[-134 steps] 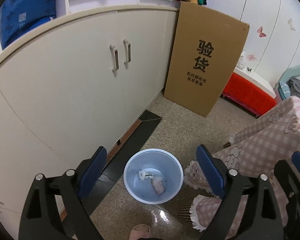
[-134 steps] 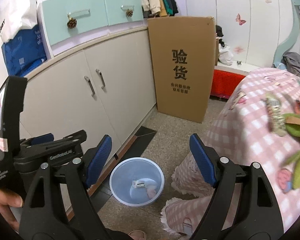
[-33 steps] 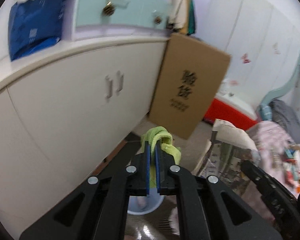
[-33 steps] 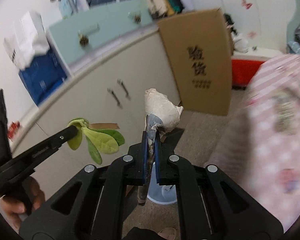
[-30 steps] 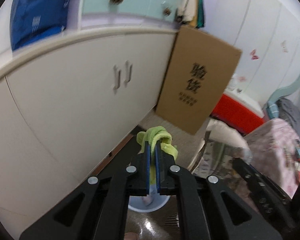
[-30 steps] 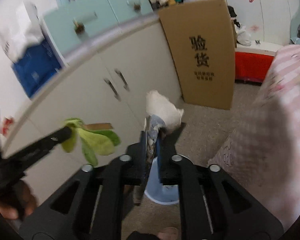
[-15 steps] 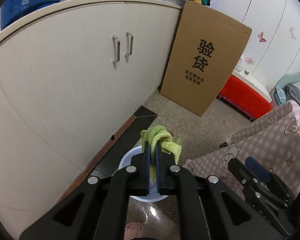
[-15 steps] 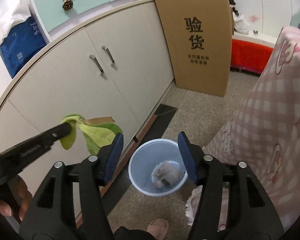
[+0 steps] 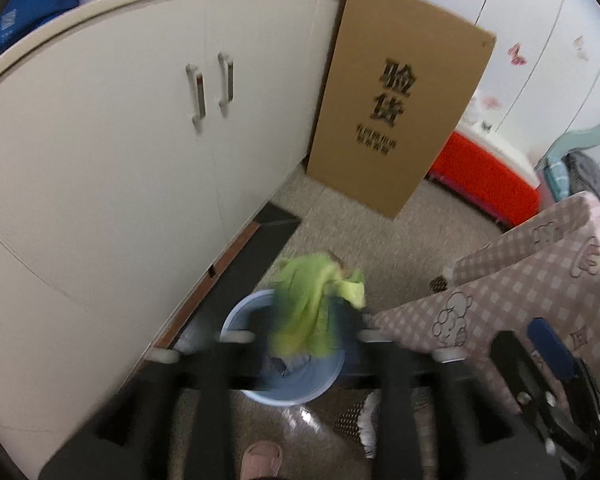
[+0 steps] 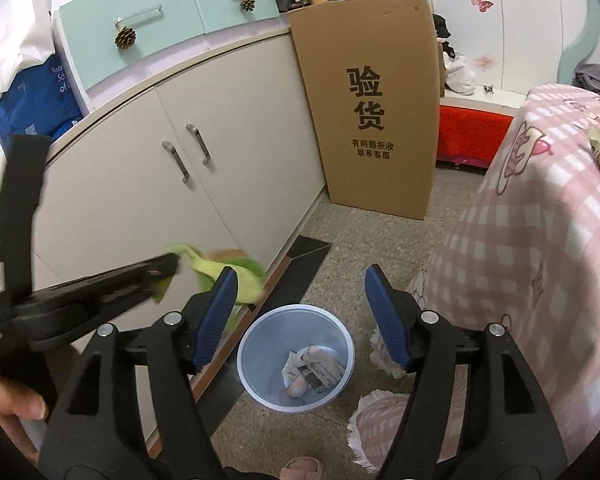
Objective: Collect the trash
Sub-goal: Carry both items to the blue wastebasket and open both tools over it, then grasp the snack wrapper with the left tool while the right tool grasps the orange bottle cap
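Half a second ago your left gripper point(image 9: 300, 336) was pinching the green leafy scrap point(image 9: 312, 308) tight; now its jaws are opening, blurred with motion, and the scrap hangs loose between them in the lower middle of the left view, right over the blue bin point(image 9: 288, 388). Your right gripper point(image 10: 300, 316) has also spread a little wider and its jaws are opening with nothing between them; the crumpled paper point(image 10: 314, 368) it carried a second ago lies at the bottom of the bin in the lower centre of the right view. To finish this drop well, hold the left tool steady above the rim until the leaves fall clear, because in the right view the scrap sits toward the cabinet point(image 10: 140, 184) side of the bin at centre left, and a light leaf could drift and land on the floor point(image 10: 364, 240). Let the jaws part fully before you lift away, so nothing clings to the pads. Then swing toward the pink checked cloth point(image 10: 540, 240) at the right for more litter.
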`<state>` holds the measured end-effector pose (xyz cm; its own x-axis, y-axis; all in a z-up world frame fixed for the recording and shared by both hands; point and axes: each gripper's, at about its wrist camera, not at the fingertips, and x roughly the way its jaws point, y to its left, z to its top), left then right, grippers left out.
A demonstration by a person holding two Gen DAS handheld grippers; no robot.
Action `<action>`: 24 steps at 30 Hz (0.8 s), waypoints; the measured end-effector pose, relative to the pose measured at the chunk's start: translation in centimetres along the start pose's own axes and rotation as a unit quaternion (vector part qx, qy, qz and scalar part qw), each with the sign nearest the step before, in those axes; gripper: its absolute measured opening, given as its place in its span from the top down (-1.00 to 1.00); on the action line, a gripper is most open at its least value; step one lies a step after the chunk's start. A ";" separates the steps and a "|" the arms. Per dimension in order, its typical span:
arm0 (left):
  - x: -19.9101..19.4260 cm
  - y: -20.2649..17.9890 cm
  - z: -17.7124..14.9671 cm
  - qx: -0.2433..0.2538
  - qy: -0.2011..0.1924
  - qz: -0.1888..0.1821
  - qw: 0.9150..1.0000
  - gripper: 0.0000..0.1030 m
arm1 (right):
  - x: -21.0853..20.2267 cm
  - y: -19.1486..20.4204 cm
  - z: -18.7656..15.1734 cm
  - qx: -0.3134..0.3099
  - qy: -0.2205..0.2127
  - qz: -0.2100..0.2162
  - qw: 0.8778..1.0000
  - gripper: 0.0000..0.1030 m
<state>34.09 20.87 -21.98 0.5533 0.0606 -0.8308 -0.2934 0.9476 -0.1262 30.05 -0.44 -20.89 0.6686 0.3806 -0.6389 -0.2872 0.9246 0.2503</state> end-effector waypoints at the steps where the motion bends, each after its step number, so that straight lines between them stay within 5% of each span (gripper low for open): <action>1: 0.2 0.0 0.1 -0.002 -0.001 0.005 1.000 -0.42 | -0.1 -0.1 0.1 0.002 -0.001 0.000 1.000 -0.28; 10: -1.4 0.2 -0.8 -0.007 -0.006 0.014 1.000 -0.44 | -2.1 -0.1 0.5 0.010 -0.011 0.005 1.000 -0.28; 24: -13.1 -5.0 -2.9 0.021 -0.099 -0.050 0.994 -0.51 | -12.8 -3.1 1.7 0.040 -0.070 -0.002 0.997 -0.34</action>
<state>26.09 14.44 -12.06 0.7223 0.0218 -0.6912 -0.1989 0.9638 -0.1774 23.53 -8.13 -12.24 0.7603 0.3703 -0.5338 -0.2326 0.9224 0.3085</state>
